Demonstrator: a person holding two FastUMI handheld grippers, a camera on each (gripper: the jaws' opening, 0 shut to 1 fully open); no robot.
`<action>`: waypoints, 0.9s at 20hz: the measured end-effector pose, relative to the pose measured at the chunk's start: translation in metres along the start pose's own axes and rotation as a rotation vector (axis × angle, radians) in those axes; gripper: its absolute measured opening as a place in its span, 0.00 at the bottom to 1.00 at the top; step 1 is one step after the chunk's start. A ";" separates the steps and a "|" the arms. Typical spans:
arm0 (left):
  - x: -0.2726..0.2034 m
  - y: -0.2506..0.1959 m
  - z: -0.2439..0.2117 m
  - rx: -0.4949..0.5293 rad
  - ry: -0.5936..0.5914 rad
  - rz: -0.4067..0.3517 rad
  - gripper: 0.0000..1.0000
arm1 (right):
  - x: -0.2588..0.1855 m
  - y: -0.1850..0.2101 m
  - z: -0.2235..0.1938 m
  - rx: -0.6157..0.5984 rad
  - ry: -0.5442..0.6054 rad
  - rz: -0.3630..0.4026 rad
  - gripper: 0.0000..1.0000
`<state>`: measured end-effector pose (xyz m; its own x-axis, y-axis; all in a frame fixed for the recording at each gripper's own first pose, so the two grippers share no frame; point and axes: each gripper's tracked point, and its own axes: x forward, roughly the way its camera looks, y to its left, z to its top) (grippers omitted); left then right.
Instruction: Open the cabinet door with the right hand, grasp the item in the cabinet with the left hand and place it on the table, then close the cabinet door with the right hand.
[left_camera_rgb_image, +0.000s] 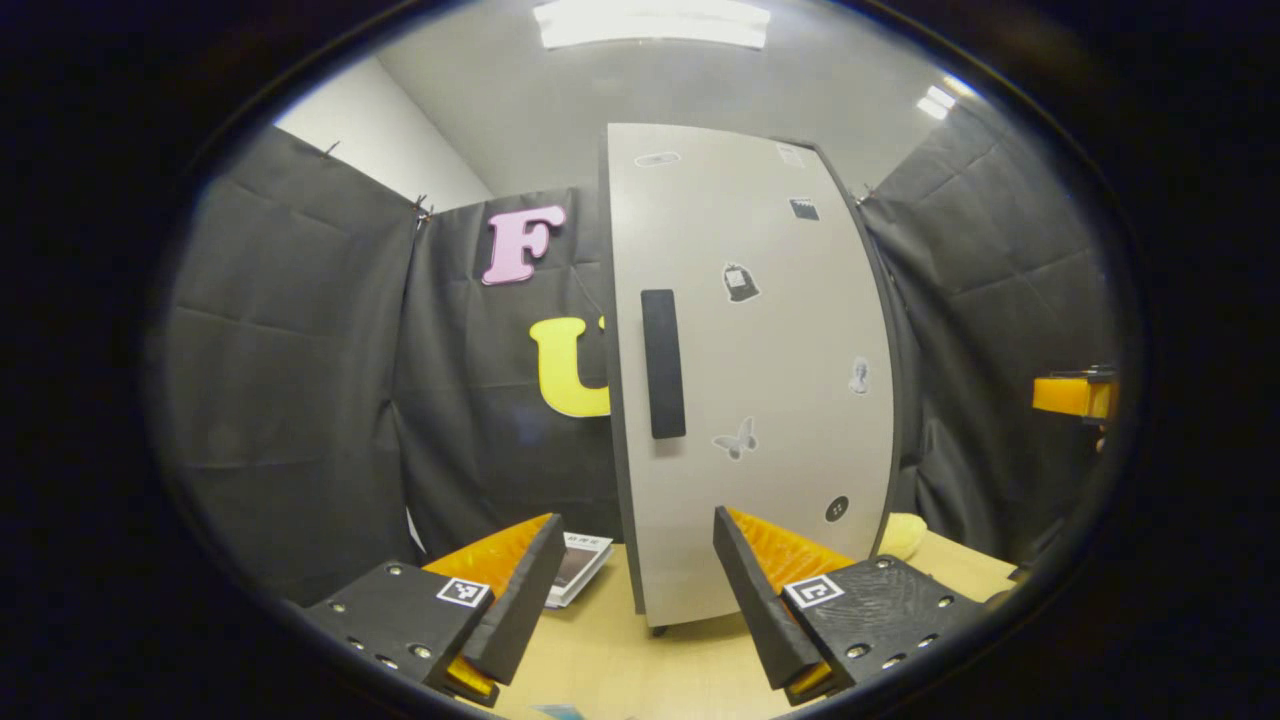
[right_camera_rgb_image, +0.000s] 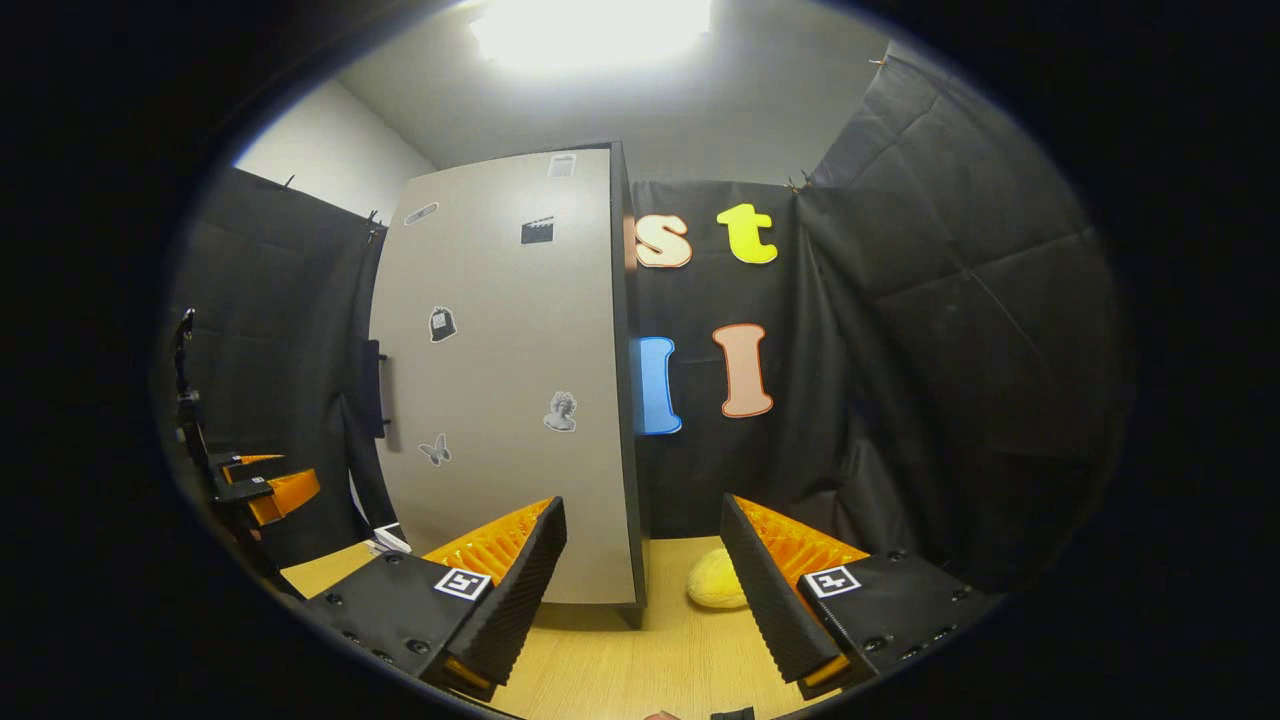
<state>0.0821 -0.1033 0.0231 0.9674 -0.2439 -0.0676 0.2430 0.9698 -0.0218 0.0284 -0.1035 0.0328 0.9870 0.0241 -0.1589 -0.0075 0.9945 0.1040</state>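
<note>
Left gripper view
- Left gripper (left_camera_rgb_image: 632, 585): its two fingers stood spread wide apart near the bottom, holding nothing, above the table.
- Cabinet (left_camera_rgb_image: 750, 370): a tall pale cabinet stood upright on the table straight ahead, beyond the fingers.
- Cabinet door (left_camera_rgb_image: 770, 440): shut flat against the cabinet, with several small stickers on its face.
- Handle (left_camera_rgb_image: 663, 363): a dark vertical bar near the door's left edge, untouched.
- Table (left_camera_rgb_image: 620, 670): light wood, showing between the fingers.
- Booklet (left_camera_rgb_image: 578, 566): lay flat on the table, left of the cabinet's foot.
- Yellow item (left_camera_rgb_image: 903, 535): a soft rounded lump on the table at the cabinet's right foot, partly hidden by it.
- Right gripper (left_camera_rgb_image: 1075, 395): part of it at the far right edge; whether it was spread could not be told here.

Right gripper view
- Right gripper (right_camera_rgb_image: 643, 580): fingers spread wide, empty, over the table (right_camera_rgb_image: 640, 670).
- Cabinet (right_camera_rgb_image: 500, 380): ahead and to the left, door (right_camera_rgb_image: 480, 480) closed, its handle (right_camera_rgb_image: 372, 388) seen edge-on at the left.
- Yellow item (right_camera_rgb_image: 716, 582): on the table just right of the cabinet's near corner, between the two fingers and beyond them.
- Left gripper (right_camera_rgb_image: 262, 485): far left, well apart from the cabinet; fingers looked parted.
</note>
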 end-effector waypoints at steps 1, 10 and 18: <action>0.001 -0.001 -0.001 0.000 0.000 -0.002 0.91 | -0.001 -0.004 0.002 0.000 -0.002 0.000 0.98; -0.004 0.000 0.011 0.007 -0.016 -0.003 0.89 | -0.008 -0.010 0.010 0.000 -0.004 -0.010 0.98; -0.008 0.005 0.018 0.010 -0.024 -0.004 0.89 | -0.013 -0.008 0.016 -0.007 -0.014 -0.013 0.98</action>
<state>0.0763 -0.0966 0.0415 0.9678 -0.2479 -0.0433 0.2475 0.9688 -0.0125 0.0177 -0.1136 0.0498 0.9892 0.0100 -0.1460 0.0040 0.9954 0.0954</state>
